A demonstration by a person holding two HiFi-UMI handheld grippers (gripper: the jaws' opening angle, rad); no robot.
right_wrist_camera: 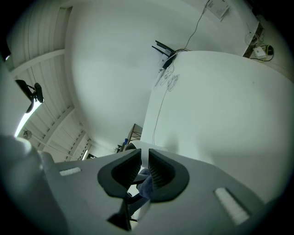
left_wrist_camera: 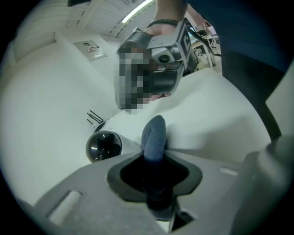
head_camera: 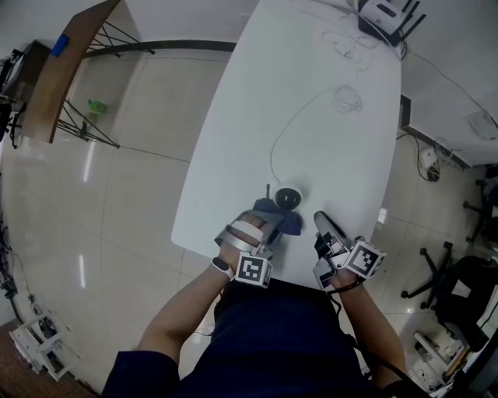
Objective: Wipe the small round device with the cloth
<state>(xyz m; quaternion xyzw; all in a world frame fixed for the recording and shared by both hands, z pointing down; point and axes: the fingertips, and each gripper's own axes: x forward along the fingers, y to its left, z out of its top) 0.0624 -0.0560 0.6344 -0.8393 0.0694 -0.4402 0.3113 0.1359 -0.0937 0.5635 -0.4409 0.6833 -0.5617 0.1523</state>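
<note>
Head view: near the white table's (head_camera: 327, 148) front edge, the small round device (head_camera: 289, 198) touches the blue cloth (head_camera: 289, 223). Left gripper view: the left gripper (left_wrist_camera: 154, 158) pinches the cloth, with the device just beside it. Right gripper view: the right gripper's (right_wrist_camera: 144, 167) jaws stand slightly apart, gripping nothing.

White surface (head_camera: 350, 171) on glossy beige tiled floor (head_camera: 117, 202); wooden desk (head_camera: 70, 70) far left, black office chairs (head_camera: 459, 288) near right.

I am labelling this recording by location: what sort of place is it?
Probably an office or a lab workroom: a long white table, a router with antennas at its far end, and a wheeled office chair on the tiled floor.
</note>
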